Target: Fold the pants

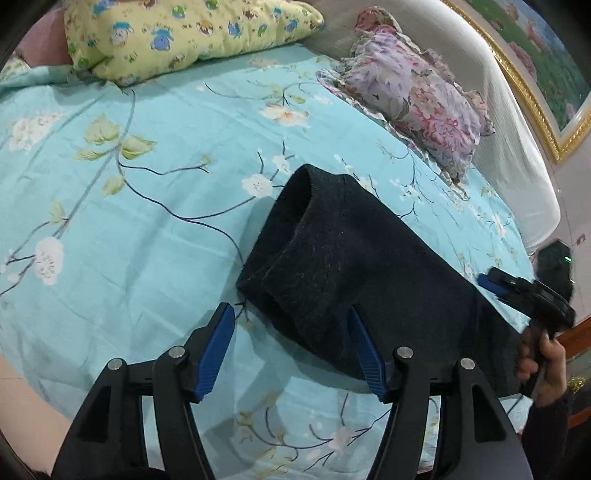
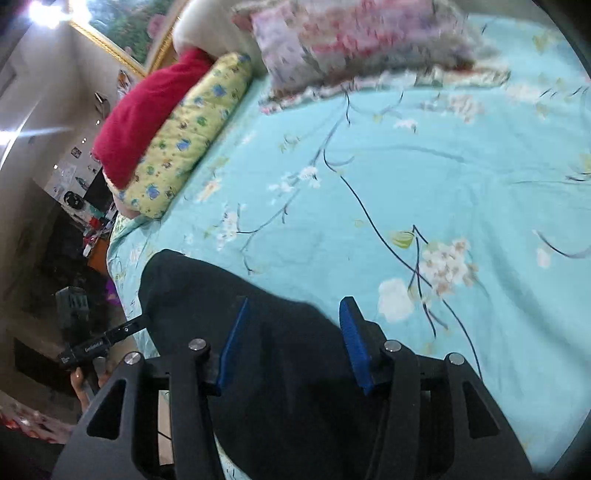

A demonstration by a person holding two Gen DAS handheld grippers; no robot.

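Both grippers (image 1: 291, 332) (image 2: 291, 325) gape over dark pants (image 1: 369, 266) on a floral bedsheet (image 1: 147, 221), apparently unclamped.

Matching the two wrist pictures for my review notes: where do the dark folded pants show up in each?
Left wrist: the pants lie right of centre, running to the lower right, above the left tongs.
Right wrist: the pants sit at lower left, under the right tongs.
Shared landmark: the yellow cartoon pillow.
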